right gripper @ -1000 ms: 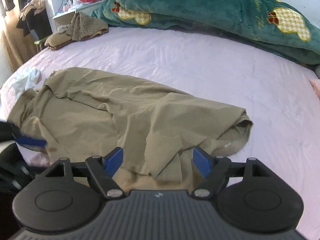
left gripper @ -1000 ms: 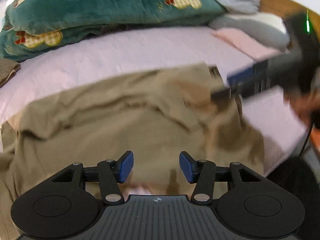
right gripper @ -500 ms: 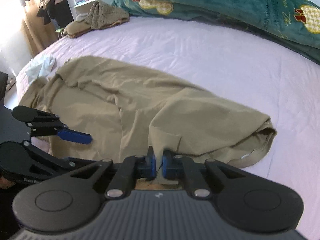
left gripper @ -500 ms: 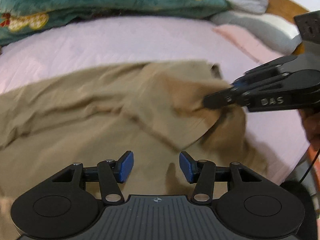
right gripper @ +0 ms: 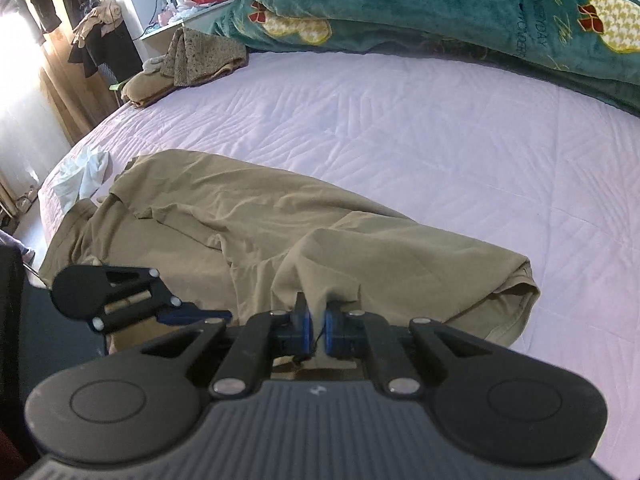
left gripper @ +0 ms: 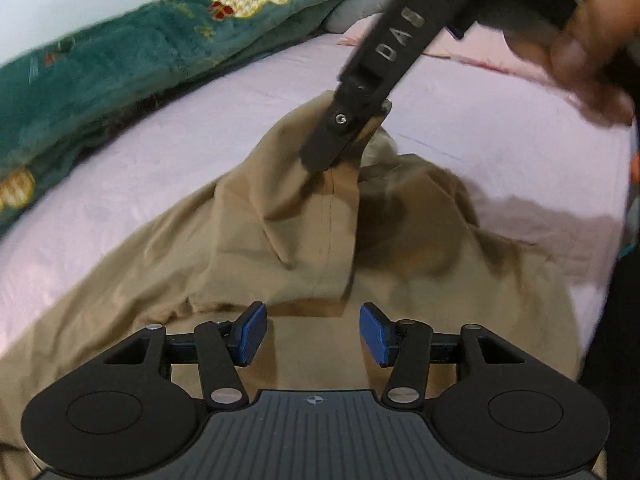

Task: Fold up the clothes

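A tan garment [left gripper: 280,232] [right gripper: 248,220] lies crumpled on the pink bed sheet [right gripper: 400,128]. My right gripper [right gripper: 316,328] is shut on a fold of the tan cloth near the bed's front edge and lifts it into a peak. In the left wrist view the right gripper [left gripper: 320,164] hangs over the garment with the cloth pinched at its tips. My left gripper [left gripper: 312,334] is open and empty, low over the garment's near part. It also shows in the right wrist view [right gripper: 192,316] at the left.
A green plush blanket [right gripper: 440,8] lies along the far side of the bed. A brown towel pile [right gripper: 192,60] sits at the far left corner, a white cloth [right gripper: 80,176] at the left edge. Pillows [left gripper: 360,12] lie at the head.
My right gripper went from open to shut on the tan cloth and has lifted it. The left wrist view has swung toward the pinched fold; the left gripper stays open.
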Demonstrator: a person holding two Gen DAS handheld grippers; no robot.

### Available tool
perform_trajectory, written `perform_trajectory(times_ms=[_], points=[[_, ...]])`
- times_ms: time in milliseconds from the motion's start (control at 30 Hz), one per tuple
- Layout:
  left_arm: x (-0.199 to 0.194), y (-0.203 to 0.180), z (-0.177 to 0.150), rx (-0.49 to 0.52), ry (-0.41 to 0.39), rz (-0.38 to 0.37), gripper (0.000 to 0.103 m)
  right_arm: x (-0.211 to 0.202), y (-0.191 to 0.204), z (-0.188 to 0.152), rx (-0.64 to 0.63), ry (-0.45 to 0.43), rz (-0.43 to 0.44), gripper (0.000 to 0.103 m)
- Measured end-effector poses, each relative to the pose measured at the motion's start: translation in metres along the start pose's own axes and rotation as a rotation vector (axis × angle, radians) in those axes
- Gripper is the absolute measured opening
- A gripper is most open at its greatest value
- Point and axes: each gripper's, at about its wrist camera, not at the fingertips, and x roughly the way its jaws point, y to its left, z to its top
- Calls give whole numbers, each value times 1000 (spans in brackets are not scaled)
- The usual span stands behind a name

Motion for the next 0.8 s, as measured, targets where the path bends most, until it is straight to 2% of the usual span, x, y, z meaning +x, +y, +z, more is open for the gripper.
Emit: perform_trajectory(times_ms=[167, 200, 267, 300, 333, 400, 633, 800], points=[[14, 10, 8, -14, 5, 24, 54, 3, 4, 1, -9, 22, 11, 8], [18, 10, 8, -6, 10, 22, 51, 4, 4, 2, -7, 23, 12, 8], [25, 8, 7, 15, 11, 7, 39, 6, 4, 5, -9, 26, 15, 8], [25, 9, 8, 9, 1, -2, 26, 6, 5, 6, -13, 27, 15, 8], [23, 13, 8, -5, -6, -7, 17, 7, 5, 7, -14, 28, 15, 8], [20, 21, 9, -31, -21, -19, 10, 6, 4, 10, -13, 26, 13, 8], [-10, 58, 31, -105, -55, -66, 9, -7, -3, 29, -14, 7, -1, 8], [-6, 102, 56, -280, -20, -143, 9, -13, -8, 49, -16, 8, -20, 8]])
